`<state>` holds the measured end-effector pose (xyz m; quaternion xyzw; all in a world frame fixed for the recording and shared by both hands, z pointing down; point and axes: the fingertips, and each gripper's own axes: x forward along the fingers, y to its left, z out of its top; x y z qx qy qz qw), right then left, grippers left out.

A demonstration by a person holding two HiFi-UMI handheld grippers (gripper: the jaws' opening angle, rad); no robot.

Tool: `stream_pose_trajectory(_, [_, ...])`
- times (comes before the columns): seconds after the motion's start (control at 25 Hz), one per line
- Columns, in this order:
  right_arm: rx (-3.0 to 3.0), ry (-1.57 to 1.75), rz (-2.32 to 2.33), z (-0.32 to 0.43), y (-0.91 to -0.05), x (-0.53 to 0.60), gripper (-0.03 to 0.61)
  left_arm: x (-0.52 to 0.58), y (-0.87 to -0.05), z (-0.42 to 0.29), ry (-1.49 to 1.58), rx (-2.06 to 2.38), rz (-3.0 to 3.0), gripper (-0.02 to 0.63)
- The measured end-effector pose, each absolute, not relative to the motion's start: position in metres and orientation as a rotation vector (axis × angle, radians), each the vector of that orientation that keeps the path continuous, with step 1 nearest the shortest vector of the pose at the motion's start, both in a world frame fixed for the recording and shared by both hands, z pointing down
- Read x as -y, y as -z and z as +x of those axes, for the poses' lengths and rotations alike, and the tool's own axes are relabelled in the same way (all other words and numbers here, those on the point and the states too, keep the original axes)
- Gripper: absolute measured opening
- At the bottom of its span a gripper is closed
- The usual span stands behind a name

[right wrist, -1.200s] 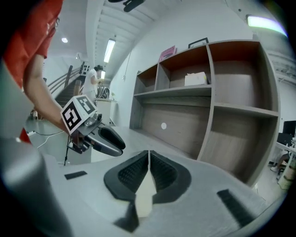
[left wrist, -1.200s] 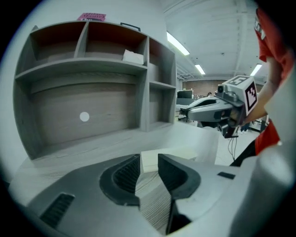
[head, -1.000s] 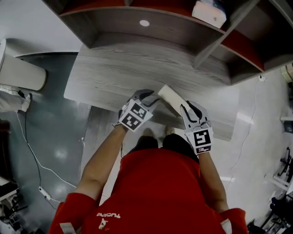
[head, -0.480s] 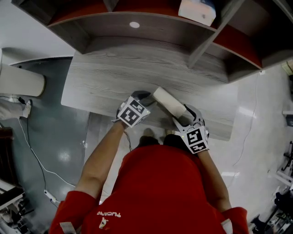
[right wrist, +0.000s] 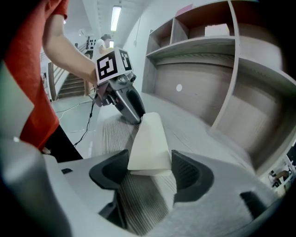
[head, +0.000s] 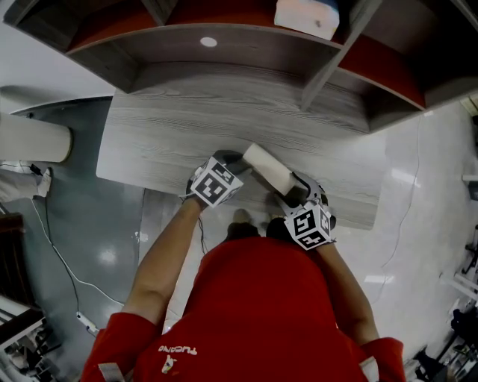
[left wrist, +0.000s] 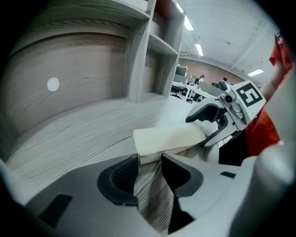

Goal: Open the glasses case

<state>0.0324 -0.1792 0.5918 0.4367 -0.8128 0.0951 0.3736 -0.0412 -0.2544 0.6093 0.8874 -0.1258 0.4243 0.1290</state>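
The glasses case (head: pixel 267 168) is a cream, wedge-shaped box lying slantwise on the grey wooden desk (head: pixel 172 127), near its front edge. My left gripper (head: pixel 237 158) is at the case's left end. In the left gripper view the case (left wrist: pixel 169 139) lies just past my fingertips (left wrist: pixel 150 159), with its near edge in the narrow gap. My right gripper (head: pixel 295 190) straddles the right end. In the right gripper view the case (right wrist: pixel 149 139) fills the space between the jaws (right wrist: pixel 149 169). Both pairs of jaws have just been opening, with the case between them.
A shelf unit with red-lined compartments rises behind the desk, and a white box (head: pixel 306 15) sits on one shelf. A white cylinder (head: pixel 33 138) stands on the floor at the left, and a cable (head: pixel 60 261) trails across the floor.
Both grippers have sunk with the case, which now rests on the desk. The right gripper has drawn back toward the front edge, and its jaws stand wider.
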Motion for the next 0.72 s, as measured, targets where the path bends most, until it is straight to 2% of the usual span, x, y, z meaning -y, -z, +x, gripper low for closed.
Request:
stream_pose_trajectory(0.16, [2.136,-0.307,1.116,0.033,-0.589,0.179,0.288,0.256,-0.607,-0.038,-1.229,0.365,2.603,0.146])
stream_pose_trajectory(0.4, [2.313,-0.623,1.136,0.047,-0.578,0.187,0.281,0.257,-0.607,-0.039,-1.245,0.377,2.600,0.146])
stream_pose_trajectory(0.6, [2.371,-0.653,1.211,0.062,-0.558,0.198,0.221,0.257,-0.607,-0.039,-1.238,0.394,2.597,0.143])
stream_pose_trajectory(0.72, [2.364,-0.580,1.275,0.072,-0.548,0.206,0.146,0.257,-0.608,-0.039,-1.241,0.400,2.598,0.143])
